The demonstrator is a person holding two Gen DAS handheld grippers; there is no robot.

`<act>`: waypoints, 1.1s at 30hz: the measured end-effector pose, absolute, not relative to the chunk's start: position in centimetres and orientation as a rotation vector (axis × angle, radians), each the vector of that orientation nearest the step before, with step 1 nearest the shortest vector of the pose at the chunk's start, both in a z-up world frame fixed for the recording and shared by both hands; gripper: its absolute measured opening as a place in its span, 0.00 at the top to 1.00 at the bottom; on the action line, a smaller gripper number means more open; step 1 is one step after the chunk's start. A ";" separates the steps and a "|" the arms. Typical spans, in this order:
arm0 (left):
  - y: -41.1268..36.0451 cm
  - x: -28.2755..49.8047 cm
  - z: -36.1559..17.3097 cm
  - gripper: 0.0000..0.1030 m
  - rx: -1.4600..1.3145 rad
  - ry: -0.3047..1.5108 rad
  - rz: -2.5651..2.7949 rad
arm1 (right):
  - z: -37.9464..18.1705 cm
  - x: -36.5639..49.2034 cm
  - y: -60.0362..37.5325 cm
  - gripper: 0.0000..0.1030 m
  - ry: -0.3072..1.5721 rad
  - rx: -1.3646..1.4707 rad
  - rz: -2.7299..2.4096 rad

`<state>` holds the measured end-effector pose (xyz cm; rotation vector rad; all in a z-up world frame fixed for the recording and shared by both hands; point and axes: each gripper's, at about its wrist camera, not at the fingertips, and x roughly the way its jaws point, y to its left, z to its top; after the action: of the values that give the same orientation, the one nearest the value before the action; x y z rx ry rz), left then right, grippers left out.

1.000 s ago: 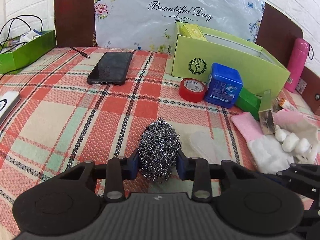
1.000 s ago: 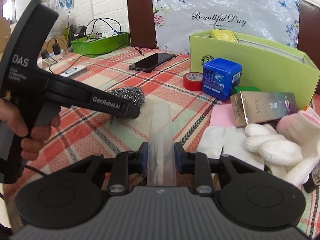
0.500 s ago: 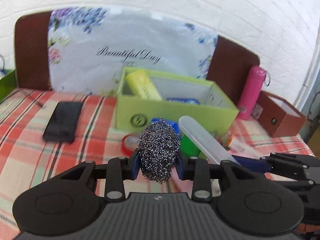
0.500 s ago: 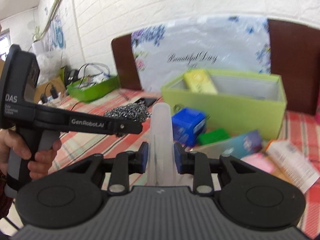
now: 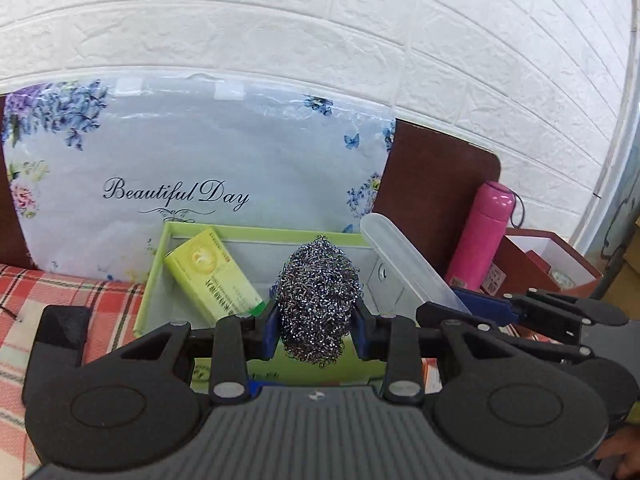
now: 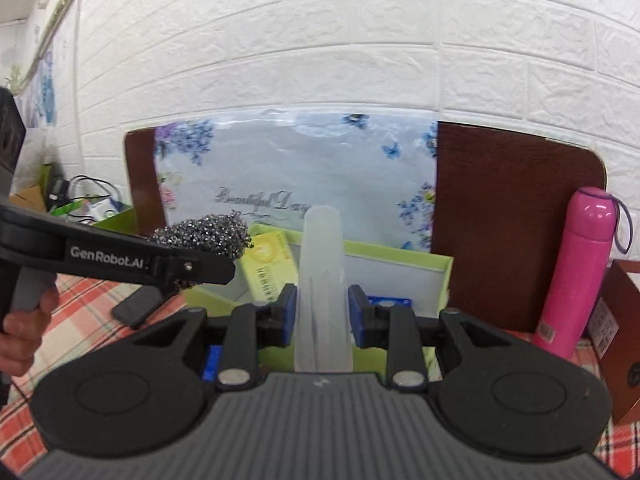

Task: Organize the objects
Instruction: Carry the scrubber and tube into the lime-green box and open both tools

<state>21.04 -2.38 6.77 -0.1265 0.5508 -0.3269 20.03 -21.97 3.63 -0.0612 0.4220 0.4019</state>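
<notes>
My left gripper is shut on a steel wool scourer and holds it in the air in front of the open green box. My right gripper is shut on a translucent plastic case, also held up before the green box. The case shows at the right in the left wrist view. The scourer shows at the left in the right wrist view. A yellow-green carton leans inside the box.
A pink flask stands right of the box, beside a brown box. A floral "Beautiful Day" bag leans on the wall behind. A black phone lies on the checked cloth. A blue item lies in the box.
Both grippers have risen from the table and moved forward to the green box, each still holding its object. The table items have dropped out of view.
</notes>
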 end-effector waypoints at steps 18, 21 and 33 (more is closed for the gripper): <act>-4.2 30.2 1.9 0.37 -0.244 0.605 -0.235 | -1.6 28.9 -20.1 0.74 0.551 -0.107 0.305; -3.9 30.2 1.6 0.18 -0.242 0.596 -0.196 | -2.2 29.1 -19.8 0.60 0.571 -0.120 0.304; -3.4 29.1 2.3 0.18 -0.234 0.623 -0.196 | -1.1 27.4 -20.6 0.00 0.504 -0.094 0.306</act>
<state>29.11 -3.36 2.31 -0.2340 0.6226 -0.1959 27.41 -20.60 -1.06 -0.0944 0.5042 0.3057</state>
